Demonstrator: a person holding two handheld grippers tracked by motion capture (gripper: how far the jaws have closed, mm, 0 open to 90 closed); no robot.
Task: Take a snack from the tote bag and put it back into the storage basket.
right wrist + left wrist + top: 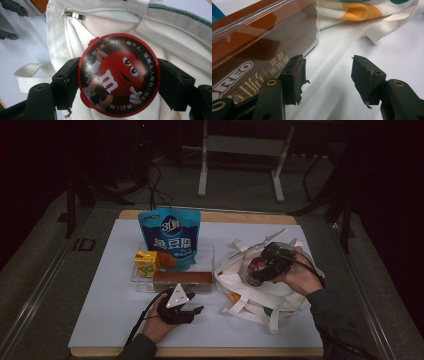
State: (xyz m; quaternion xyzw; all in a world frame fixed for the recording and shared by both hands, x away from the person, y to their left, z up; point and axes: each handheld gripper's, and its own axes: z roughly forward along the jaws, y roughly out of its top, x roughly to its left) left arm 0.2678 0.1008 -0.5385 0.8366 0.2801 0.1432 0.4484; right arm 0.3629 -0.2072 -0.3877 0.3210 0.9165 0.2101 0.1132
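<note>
My right gripper (117,77) has the M&M's tub (118,75) clamped between its jaws, one black pad pressed on each side of the round red lid. In the right gripper view the lid faces me, the red candy character and a ring of small characters printed on it. Behind it lies the white canvas bag (175,32), its mouth rimmed with a thick hem and a metal zipper pull (75,15) up near the top left. From the high view, my right hand (300,275) holds the tub over the bag (260,295), which sits crumpled on the right side of the white table top (100,310), straps spilling toward me.

My left gripper (327,77) rests low on the table near me, jaws apart with nothing between them, just bare white surface. Just beside its left jaw sits the brown Oreo box (249,60), lying in the clear tray (135,279). Further back in that tray stand the blue snack pouch (170,237) and a small yellow drink carton (146,262), touching one another.
</note>
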